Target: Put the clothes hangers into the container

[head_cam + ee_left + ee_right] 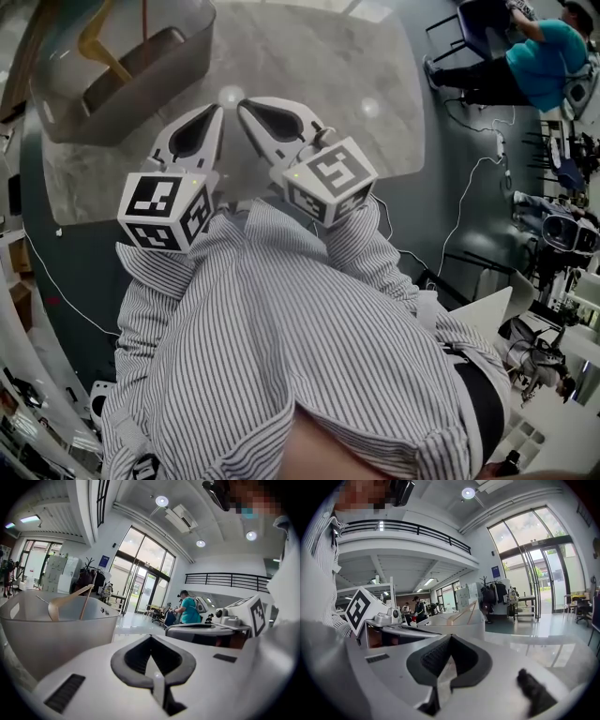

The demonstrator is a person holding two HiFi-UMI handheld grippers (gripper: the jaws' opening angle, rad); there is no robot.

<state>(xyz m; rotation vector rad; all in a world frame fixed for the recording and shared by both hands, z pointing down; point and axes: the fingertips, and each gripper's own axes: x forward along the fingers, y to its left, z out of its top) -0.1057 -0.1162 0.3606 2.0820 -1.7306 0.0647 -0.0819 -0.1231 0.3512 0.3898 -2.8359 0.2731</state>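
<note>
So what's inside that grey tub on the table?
A pale wooden hanger leans up inside the tub, with a darker curved piece beside it, probably another hanger. The frosted walls blur the bottom, so whatever lies flat there can't be made out.

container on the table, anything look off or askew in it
Nothing stands out. The container sits upright on the table with a wooden hanger leaning inside, its end rising above the rim.
</note>
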